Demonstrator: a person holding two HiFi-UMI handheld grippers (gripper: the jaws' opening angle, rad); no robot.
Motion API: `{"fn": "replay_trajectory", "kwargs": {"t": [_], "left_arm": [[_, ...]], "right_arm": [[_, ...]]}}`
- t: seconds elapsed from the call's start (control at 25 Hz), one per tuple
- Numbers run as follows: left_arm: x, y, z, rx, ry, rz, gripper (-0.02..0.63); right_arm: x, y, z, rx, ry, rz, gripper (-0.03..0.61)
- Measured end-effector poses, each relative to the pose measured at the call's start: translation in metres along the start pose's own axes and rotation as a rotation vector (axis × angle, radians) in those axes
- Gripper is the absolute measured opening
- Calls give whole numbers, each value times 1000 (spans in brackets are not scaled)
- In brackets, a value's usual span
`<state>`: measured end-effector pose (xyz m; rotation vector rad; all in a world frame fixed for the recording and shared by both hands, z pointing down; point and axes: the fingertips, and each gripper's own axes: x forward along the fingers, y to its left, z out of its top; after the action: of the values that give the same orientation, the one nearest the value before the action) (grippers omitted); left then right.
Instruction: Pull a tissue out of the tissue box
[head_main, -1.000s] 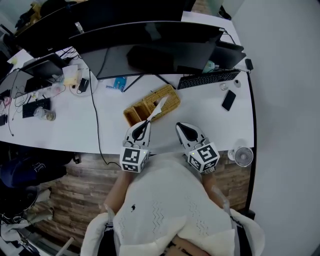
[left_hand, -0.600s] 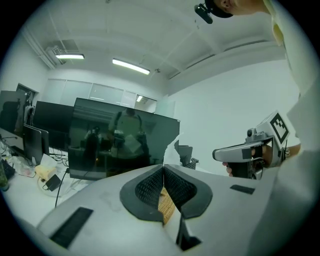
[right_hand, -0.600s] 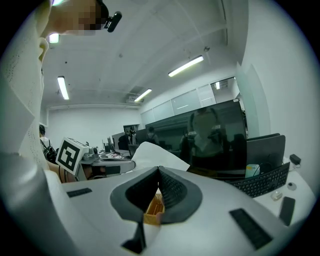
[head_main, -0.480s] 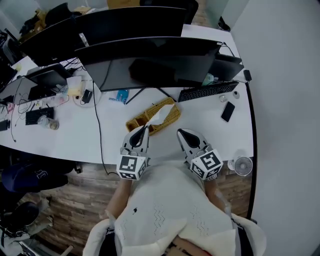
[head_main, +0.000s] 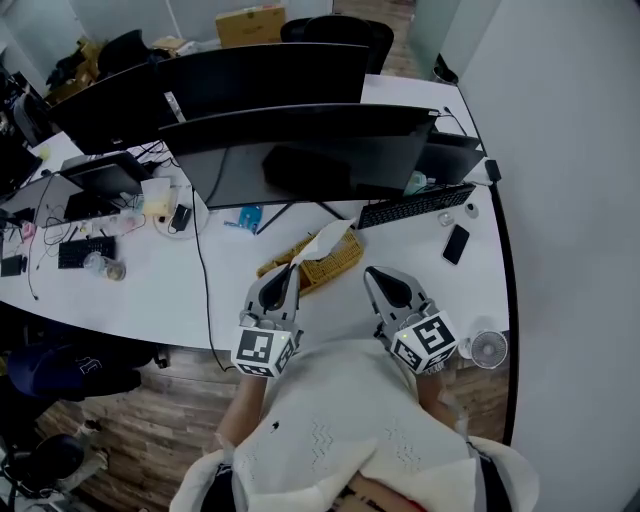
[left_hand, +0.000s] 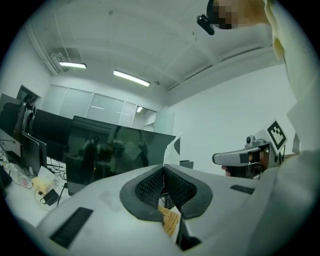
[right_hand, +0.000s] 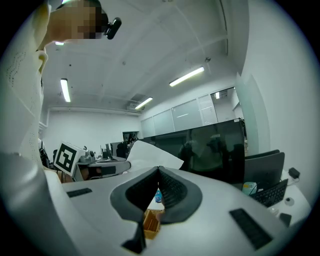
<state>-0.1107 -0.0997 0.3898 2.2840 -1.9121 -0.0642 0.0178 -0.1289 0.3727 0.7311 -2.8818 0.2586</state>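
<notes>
1. Tissue is further out vs 1 s ago: thin white paper tissue (head_main: 328, 240) stands taller over woven yellow tissue box (head_main: 338, 264), mid long white desk (head_main: 150, 285).
2. Step: mid-pull. Left gripper (head_main: 291, 268) jaws pinch the tissue. Right gripper (head_main: 374, 273) jaws closed on nothing, just beside box.
3. Next, prob.: lift up & back till clear. Light box may drag, so right could pin it.
4. Around: wide black monitors (head_main: 300, 150) behind box, black keyboard (head_main: 415, 207), dark phone (head_main: 455, 243), small white fan (head_main: 488, 350). None in pull path.

My feeds are bright and even, lit by ceiling strip lights (left_hand: 131, 77), so the white desk (head_main: 160, 290) shows only soft shadows. Both gripper views bow hard toward black round edges, and the left tongs (left_hand: 163, 167) and right tongs (right_hand: 158, 169) look soft up close.
</notes>
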Motion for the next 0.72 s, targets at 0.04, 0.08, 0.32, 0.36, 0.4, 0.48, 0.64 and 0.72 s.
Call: {"fn": "replay_trajectory", "kwargs": {"t": [0.04,0.08,0.32,0.36,0.4,0.48,0.64,0.72], "left_arm": [[0,0,3,1,-5,0,14],[1,1,5,-2,-10,-2,14],[3,1,15,-10,-40,-5,14],[4,0,16,-6,-42,-7,14],[4,-1,16,-3,-44,-9,14],[4,-3,17,2,-46,-13,14],[5,-7,20,8,-52,-21,14],[5,-10,20,7,-53,-25,14]], "right_arm": [[0,-1,2,1,-6,0,2],[-1,-1,4,0,-11,1,2],[1,-4,10,-13,-23,-4,2],[1,-5,10,-15,-27,-4,2],[1,-5,11,-16,-32,-4,2],[1,-4,13,-13,-38,-6,2],[1,-2,15,-26,-39,7,0],[0,-1,16,-27,-42,4,0]]}}
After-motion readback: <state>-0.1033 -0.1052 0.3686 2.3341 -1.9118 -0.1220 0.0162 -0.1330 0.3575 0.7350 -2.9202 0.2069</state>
